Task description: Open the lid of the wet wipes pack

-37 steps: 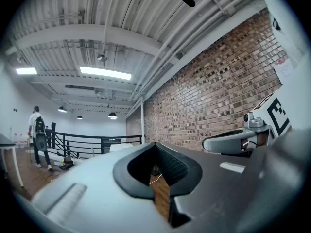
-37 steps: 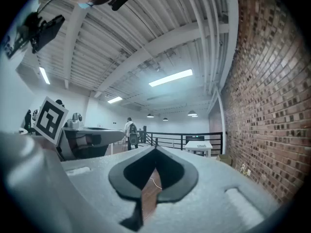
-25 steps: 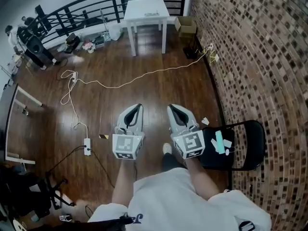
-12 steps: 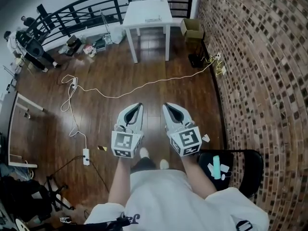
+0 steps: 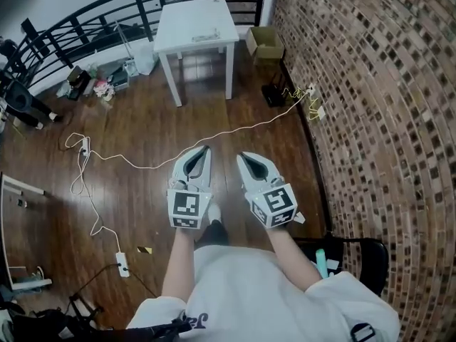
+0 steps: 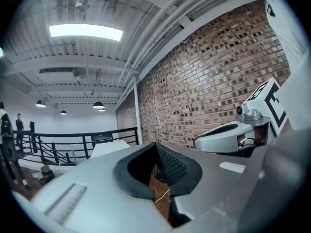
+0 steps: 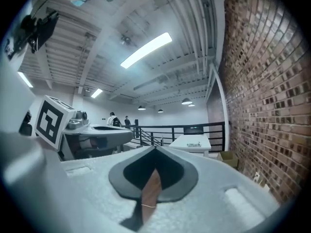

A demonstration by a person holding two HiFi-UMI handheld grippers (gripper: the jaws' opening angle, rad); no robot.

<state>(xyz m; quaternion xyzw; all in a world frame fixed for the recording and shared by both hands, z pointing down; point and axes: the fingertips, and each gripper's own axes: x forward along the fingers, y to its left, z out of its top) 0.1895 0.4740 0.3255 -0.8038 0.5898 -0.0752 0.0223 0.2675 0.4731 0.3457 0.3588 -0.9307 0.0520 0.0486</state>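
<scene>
A white table (image 5: 196, 20) stands ahead by the railing; a small flat pale item (image 5: 205, 35) lies on its near edge, too small to identify. The table also shows in the right gripper view (image 7: 192, 142) and the left gripper view (image 6: 109, 148). My left gripper (image 5: 202, 150) and right gripper (image 5: 242, 155) are held side by side, level, over the wooden floor, far short of the table. Both are shut and empty: the left gripper's (image 6: 155, 145) tips meet, and so do the right gripper's (image 7: 155, 149).
A brick wall (image 5: 370, 105) runs along the right. A black chair (image 5: 360, 255) with a teal item (image 5: 321, 262) is behind at the right. A white cable (image 5: 142, 164) crosses the floor ahead; a power strip (image 5: 122, 263) lies left. A cardboard box (image 5: 265, 41) sits beside the table.
The person has walked forward: the table has come nearer, and the chair has slid back toward the lower edge. Both grippers stay shut, side by side.
</scene>
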